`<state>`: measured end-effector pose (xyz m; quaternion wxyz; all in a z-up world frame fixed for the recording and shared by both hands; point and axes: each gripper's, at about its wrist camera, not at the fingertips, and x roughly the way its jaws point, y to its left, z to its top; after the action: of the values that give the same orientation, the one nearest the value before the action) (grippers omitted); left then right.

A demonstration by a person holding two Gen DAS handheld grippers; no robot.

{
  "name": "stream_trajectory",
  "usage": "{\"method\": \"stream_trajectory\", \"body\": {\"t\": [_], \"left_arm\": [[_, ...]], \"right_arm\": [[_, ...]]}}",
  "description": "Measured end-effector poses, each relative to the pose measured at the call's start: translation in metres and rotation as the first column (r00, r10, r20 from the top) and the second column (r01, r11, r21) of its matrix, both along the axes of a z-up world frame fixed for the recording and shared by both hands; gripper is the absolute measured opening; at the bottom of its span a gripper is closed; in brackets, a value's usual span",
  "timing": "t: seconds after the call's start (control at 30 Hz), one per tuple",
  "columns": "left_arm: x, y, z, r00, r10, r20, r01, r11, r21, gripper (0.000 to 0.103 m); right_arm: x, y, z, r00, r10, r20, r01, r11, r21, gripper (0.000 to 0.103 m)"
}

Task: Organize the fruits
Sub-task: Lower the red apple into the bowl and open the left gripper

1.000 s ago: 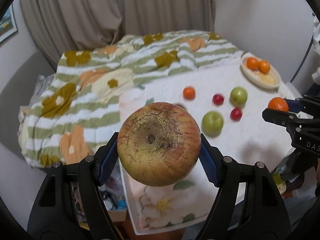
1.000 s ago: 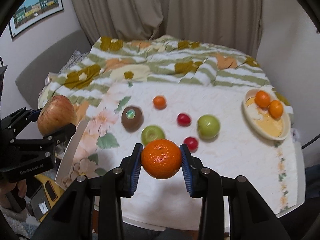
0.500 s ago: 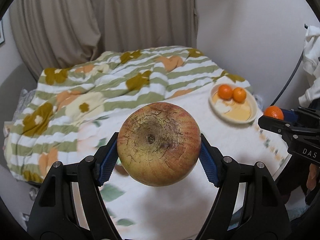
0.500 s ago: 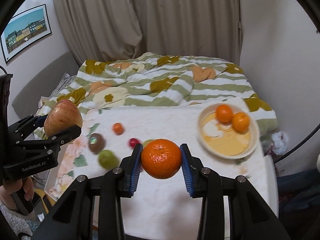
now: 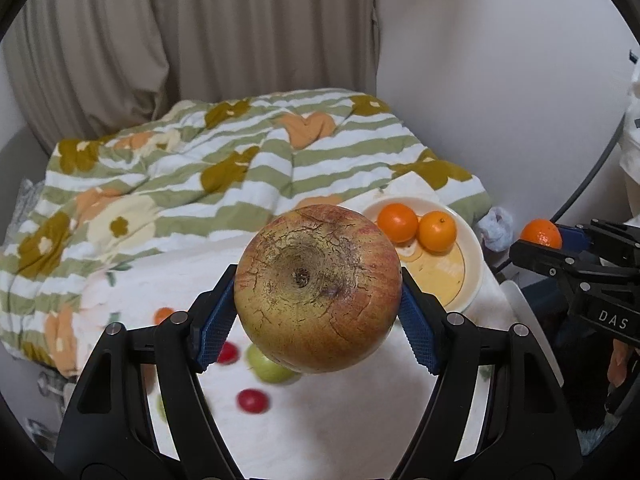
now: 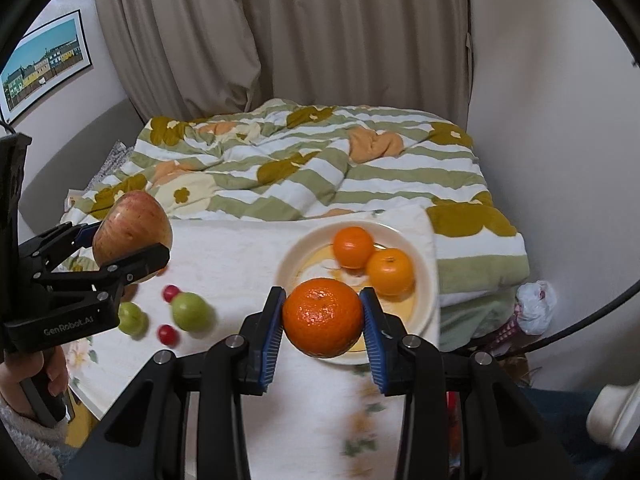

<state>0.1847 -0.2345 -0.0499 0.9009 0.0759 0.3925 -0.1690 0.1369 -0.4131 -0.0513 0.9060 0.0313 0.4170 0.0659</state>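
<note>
My right gripper (image 6: 322,322): clamped on an orange (image 6: 322,317).
Plate (image 6: 425,280): just beyond it, nearer than my left gripper (image 5: 318,312), gripping an apple (image 5: 318,288).

Both black plastic two-finger grippers, the left gripper (image 5: 318,314) and the right gripper (image 6: 322,330), have blue ribbed pads (image 6: 271,336), silver screws and white lettering.

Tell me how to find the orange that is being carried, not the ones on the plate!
Look at the white cloth-covered table in front of the striped quilt, then at the cream plate on its right side. In front of that plate, the right gripper pinches an orange between blue pads. It is held up in the air, while the two smaller oranges sit on the plate.
</note>
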Motion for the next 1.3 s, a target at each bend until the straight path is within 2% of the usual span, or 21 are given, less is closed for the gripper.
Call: {"method": "stream_trajectory", "body": {"t": [0.23,0.5,0.6,0.7,0.93,1.07,1.17,1.23,1.27,1.3], "left_arm": [[0.029,-0.040,-0.026,0.997,-0.032,-0.064,0.033,0.999,0.015,0.081],[0.071,-0.074,-0.064,0.982,-0.132,-0.135,0.140,0.989,0.047,0.081],[0.083,-0.086,-0.082,0.970,-0.177,-0.165,0.186,0.982,0.043,0.081],[0.089,-0.096,-0.098,0.962,-0.198,-0.189,0.215,0.974,0.075,0.081],[0.096,-0.107,-0.117,0.948,-0.252,-0.194,0.277,0.954,0.115,0.081],[0.099,-0.110,-0.124,0.940,-0.271,-0.208,0.296,0.950,0.096,0.082],[0.098,-0.111,-0.128,0.938,-0.274,-0.210,0.301,0.947,0.109,0.082],[0.093,-0.112,-0.123,0.942,-0.287,-0.172,0.309,0.943,0.124,0.091],[0.091,-0.113,-0.119,0.945,-0.291,-0.147,0.310,0.941,0.133,0.103],[0.089,-0.113,-0.113,0.949,-0.293,-0.115,0.308,0.941,0.143,0.103]], "right_arm": [[0.020,-0.035,-0.028,0.998,-0.031,-0.060,0.032,0.999,0.018,0.035],[0.033,-0.052,-0.057,0.987,-0.114,-0.113,0.122,0.991,0.064,0.035],[0.039,-0.052,-0.062,0.982,-0.145,-0.119,0.154,0.986,0.070,0.035],[0.044,-0.055,-0.066,0.976,-0.173,-0.129,0.184,0.980,0.075,0.035],[0.047,-0.061,-0.074,0.964,-0.219,-0.151,0.233,0.969,0.081,0.035],[0.046,-0.060,-0.075,0.961,-0.230,-0.155,0.244,0.966,0.082,0.035],[0.044,-0.061,-0.072,0.961,-0.235,-0.148,0.248,0.966,0.078,0.035],[0.042,-0.061,-0.070,0.960,-0.241,-0.143,0.254,0.964,0.082,0.035],[0.042,-0.062,-0.069,0.960,-0.243,-0.140,0.257,0.963,0.086,0.035],[0.041,-0.062,-0.068,0.959,-0.245,-0.140,0.259,0.962,0.091,0.035]]}}
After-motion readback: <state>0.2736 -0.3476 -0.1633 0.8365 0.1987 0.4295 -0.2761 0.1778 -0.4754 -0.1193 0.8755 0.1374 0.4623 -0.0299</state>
